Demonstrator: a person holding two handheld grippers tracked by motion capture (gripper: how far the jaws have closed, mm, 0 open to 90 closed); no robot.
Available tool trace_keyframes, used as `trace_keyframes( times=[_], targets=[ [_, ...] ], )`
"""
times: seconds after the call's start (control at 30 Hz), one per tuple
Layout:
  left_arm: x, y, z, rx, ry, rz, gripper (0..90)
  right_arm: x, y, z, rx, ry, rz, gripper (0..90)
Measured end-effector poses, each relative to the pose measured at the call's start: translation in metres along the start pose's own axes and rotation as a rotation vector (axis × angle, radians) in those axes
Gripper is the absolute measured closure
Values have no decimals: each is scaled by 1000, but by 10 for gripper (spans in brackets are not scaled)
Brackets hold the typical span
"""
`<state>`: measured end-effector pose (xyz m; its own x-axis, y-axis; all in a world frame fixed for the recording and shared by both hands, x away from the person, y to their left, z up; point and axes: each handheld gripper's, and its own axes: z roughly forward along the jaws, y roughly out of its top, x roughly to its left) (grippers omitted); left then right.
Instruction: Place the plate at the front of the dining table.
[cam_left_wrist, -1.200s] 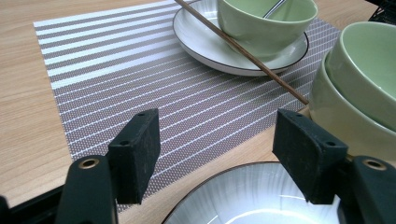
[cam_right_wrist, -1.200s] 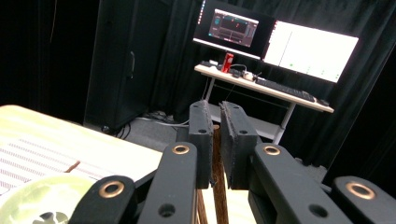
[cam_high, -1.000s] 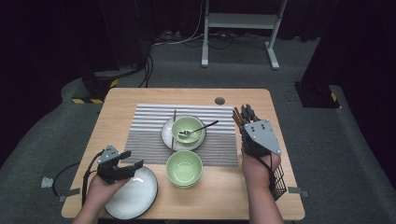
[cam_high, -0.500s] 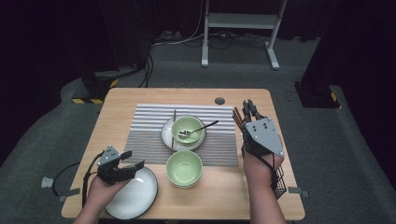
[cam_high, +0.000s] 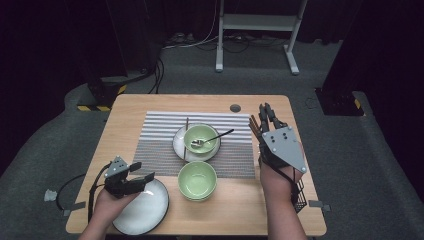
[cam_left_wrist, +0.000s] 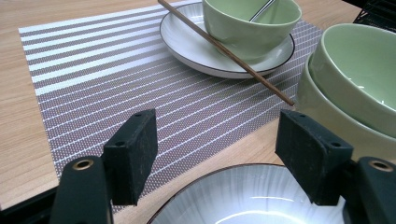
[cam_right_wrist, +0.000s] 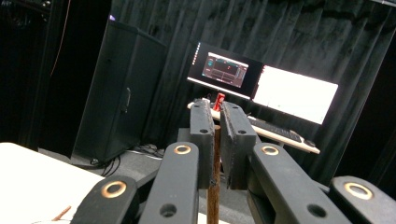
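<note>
Chopstick (cam_right_wrist: 215, 182) unmarked, clamped in right claw (cam_right_wrist: 214, 140).

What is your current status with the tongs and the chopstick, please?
Right tongs shut on brown wooden chopstick. Left tongs open over white plate. Nothing obstructing.

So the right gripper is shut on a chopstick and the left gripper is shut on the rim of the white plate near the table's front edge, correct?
Not quite. The left gripper is open: in the left gripper view its jaws stand wide apart above the white plate, clamping nothing. The rest holds: the right gripper view shows the right gripper shut on a chopstick.
</note>
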<state>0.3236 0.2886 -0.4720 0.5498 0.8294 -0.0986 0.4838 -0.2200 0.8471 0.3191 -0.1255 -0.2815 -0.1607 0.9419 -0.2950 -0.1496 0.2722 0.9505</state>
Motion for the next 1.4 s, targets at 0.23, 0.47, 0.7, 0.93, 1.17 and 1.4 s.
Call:
trace_keyframes(
  times=[0.23, 0.47, 0.7, 0.93, 1.17, 1.4],
  targets=[
    [-1, 0, 1, -1, -9, -5, 297, 3, 5, -3, -25, 10, -1, 842],
    [-1, 0, 0, -4, -13, -8, 297, 11, 10, -4, -43, 30, -7, 843],
    [-1, 0, -1, -10, -21, -6, 294, 21, 14, -5, -59, 47, -15, 843],
    [-1, 0, -1, -10, -24, -5, 293, 30, 19, -6, -76, 73, -13, 842],
    [-2, 0, -2, -20, -25, -7, 292, 40, 15, -3, -68, 104, 0, 842],
    [-2, 0, -3, -28, -31, -7, 293, 48, 10, -2, -56, 128, 9, 842]
  ],
)
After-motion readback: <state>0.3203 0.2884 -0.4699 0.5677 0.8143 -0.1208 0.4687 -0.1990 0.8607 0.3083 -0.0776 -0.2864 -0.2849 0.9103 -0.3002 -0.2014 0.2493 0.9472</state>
